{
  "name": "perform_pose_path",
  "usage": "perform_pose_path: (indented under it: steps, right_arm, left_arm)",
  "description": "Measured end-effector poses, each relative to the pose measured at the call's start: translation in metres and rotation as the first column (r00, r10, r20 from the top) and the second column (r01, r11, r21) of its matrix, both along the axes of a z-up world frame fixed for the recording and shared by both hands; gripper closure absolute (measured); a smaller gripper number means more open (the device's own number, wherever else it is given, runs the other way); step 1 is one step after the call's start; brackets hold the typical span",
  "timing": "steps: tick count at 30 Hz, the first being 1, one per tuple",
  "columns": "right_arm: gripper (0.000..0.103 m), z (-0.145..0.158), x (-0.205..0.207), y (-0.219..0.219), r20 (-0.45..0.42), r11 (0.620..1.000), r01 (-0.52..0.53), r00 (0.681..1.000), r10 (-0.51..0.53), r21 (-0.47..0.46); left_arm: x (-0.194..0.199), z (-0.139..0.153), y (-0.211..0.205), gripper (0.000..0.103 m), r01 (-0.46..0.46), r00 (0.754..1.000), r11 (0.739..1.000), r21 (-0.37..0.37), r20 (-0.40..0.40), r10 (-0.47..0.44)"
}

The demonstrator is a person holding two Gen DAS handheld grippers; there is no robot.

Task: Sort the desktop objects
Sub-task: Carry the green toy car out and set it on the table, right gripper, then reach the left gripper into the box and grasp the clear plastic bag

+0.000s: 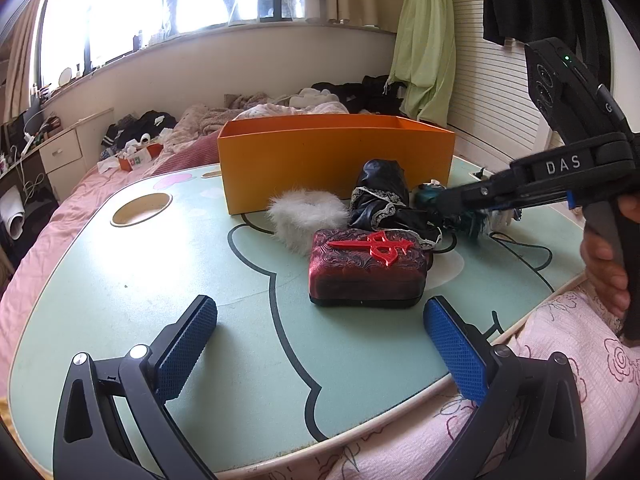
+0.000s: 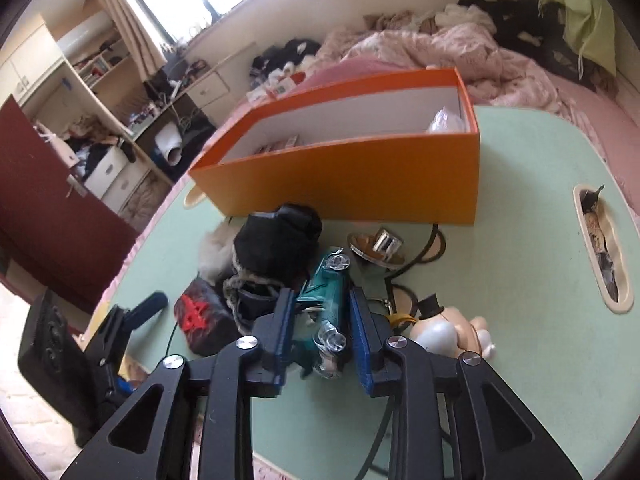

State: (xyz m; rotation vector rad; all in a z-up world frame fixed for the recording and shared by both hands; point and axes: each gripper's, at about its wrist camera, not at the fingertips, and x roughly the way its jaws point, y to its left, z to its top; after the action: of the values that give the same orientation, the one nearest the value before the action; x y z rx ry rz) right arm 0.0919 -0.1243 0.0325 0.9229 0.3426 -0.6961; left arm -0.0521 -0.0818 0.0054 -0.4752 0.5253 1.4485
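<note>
An orange open box (image 1: 336,160) stands at the back of the pale green table (image 1: 160,300). In front of it lie a white fluffy piece (image 1: 304,216), a black lace-trimmed cloth (image 1: 380,196) and a red patterned case (image 1: 366,268). My left gripper (image 1: 320,312) is open wide just short of the case, with nothing between its pads. My right gripper (image 2: 321,292) reaches in from the right; a teal item with clear caps (image 2: 326,300) lies between its slightly parted pads, with a thin gap showing on the left side. In the right wrist view the box (image 2: 360,176) holds a few small things.
A round brown item with a metal clip (image 2: 376,248) and a pale figure with a black top hat (image 2: 440,328) lie right of the teal item. The table has a round cup hole (image 1: 140,208) and a long slot (image 2: 600,248). A bed with pink covers surrounds the table.
</note>
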Motion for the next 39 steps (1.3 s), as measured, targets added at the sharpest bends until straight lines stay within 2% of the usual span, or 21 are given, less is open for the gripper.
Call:
perform_pose_path:
  steps: [1,4,7,10,16,17,19,22,39]
  right_arm:
    - [0.058,0.001,-0.002,0.003,-0.001,1.000,0.019,1.000,-0.019,-0.023]
    - [0.039,0.007,-0.007,0.015,0.015,0.996,0.035,0.999,-0.034,-0.082]
    - [0.038,0.004,-0.010,0.032,-0.019,0.995,0.031,0.999,-0.033,-0.094]
    - [0.038,-0.004,-0.012,0.051,-0.094,0.992,0.047,0.994,-0.058,-0.115]
    - [0.035,-0.017,-0.012,0.076,-0.234,0.973,0.111,0.959,-0.158,-0.203]
    - [0.032,-0.018,-0.009,0.077,-0.247,0.970,0.106,0.956,-0.160,-0.220]
    - [0.010,-0.022,-0.001,0.079,-0.278,0.961,0.095,0.946,-0.168,-0.260]
    - [0.000,-0.027,-0.001,0.073,-0.270,0.962,0.101,0.948,-0.171,-0.255]
    - [0.000,-0.032,-0.002,0.073,-0.260,0.954,0.121,0.946,-0.194,-0.274]
  left_arm:
    - [0.000,0.000,-0.001,0.000,0.000,1.000,1.000,0.000,0.000,0.000]
    - [0.000,0.000,-0.001,0.000,0.000,1.000,1.000,0.000,0.000,0.000]
    - [0.000,0.000,-0.001,0.000,0.001,1.000,1.000,0.000,0.000,-0.001]
    - [-0.001,0.000,-0.001,0.000,0.002,1.000,1.000,0.000,0.000,-0.002]
    - [-0.001,-0.001,0.000,0.000,0.005,1.000,1.000,-0.001,0.001,-0.005]
    - [-0.002,-0.001,0.000,0.000,0.006,1.000,1.000,-0.001,0.000,-0.006]
    - [-0.002,-0.001,0.001,0.000,0.007,1.000,1.000,-0.002,0.000,-0.007]
    - [-0.003,-0.001,0.002,0.000,0.008,1.000,1.000,-0.002,0.000,-0.008]
    - [-0.004,-0.001,0.002,0.000,0.014,1.000,1.000,-0.003,0.001,-0.014]
